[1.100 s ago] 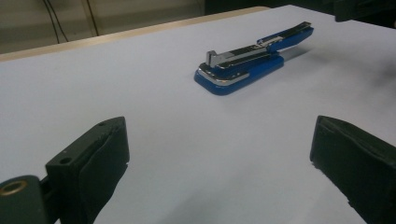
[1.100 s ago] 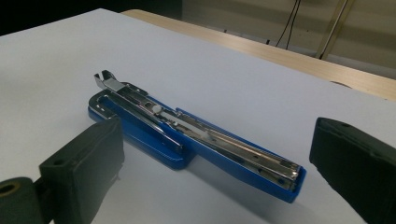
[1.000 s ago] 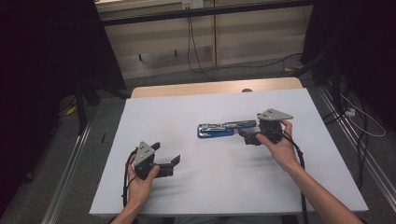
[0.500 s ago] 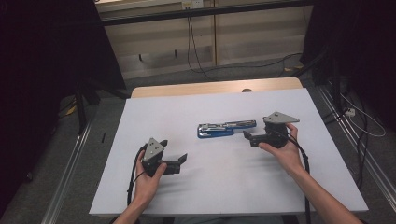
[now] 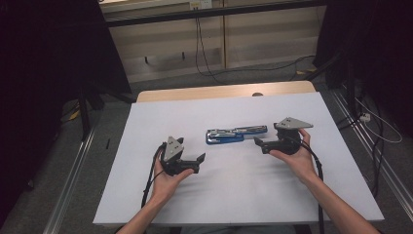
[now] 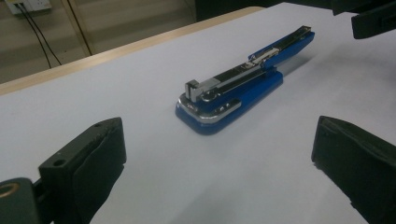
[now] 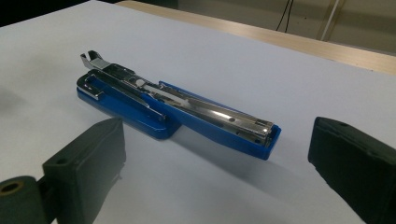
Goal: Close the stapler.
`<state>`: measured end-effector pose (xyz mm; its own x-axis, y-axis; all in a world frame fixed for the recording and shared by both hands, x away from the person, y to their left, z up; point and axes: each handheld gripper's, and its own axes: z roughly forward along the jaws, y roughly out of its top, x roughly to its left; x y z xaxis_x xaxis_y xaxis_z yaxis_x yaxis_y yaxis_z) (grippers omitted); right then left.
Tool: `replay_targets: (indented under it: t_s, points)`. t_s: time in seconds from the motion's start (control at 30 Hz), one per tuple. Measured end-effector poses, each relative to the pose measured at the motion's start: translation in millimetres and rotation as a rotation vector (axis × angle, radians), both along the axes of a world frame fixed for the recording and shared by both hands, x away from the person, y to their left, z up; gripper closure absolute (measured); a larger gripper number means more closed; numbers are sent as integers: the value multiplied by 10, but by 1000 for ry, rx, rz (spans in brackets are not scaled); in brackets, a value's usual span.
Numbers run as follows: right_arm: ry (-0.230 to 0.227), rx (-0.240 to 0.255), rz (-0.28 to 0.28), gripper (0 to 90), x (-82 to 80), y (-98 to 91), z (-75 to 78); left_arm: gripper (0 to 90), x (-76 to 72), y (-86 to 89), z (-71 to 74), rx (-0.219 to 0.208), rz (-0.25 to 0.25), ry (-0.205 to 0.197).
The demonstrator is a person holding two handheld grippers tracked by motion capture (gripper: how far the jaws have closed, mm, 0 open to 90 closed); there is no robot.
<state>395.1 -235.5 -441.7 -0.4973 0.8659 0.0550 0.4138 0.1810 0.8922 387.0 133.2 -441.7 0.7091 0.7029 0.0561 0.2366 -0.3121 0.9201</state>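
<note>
A blue and chrome stapler point(image 5: 236, 134) lies flat on the white table point(image 5: 234, 200), its arm swung open so the metal staple channel point(image 7: 210, 112) is exposed. My left gripper point(image 5: 197, 163) is held low at the stapler's near left, open, jaws pointing right towards it. In the left gripper view the stapler point(image 6: 231, 93) sits ahead of the wide-apart jaws of the left gripper point(image 6: 217, 135). My right gripper point(image 5: 261, 145) hovers just near of the stapler's right end, open and empty, pointing left. In the right gripper view the right gripper point(image 7: 217, 130) frames the stapler point(image 7: 177, 112).
A bare wooden strip point(image 5: 224, 92) runs along the table's far edge. Metal rails point(image 5: 73, 190) flank the table on the floor, and cables point(image 5: 375, 131) lie at the right. The right gripper's jaw point(image 6: 373, 18) pokes into the left gripper view's top right corner.
The left gripper has moved right and forward towards the stapler. The right gripper has drawn back a little from the stapler's right end. The stapler has not moved.
</note>
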Motion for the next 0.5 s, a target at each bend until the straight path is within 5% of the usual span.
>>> replay_targets:
  t_s: [0.5]
  points:
    - [34, -14, -12, 170, -22, -74, 1, 39, 257, -184, 80, -46, 19, 13]
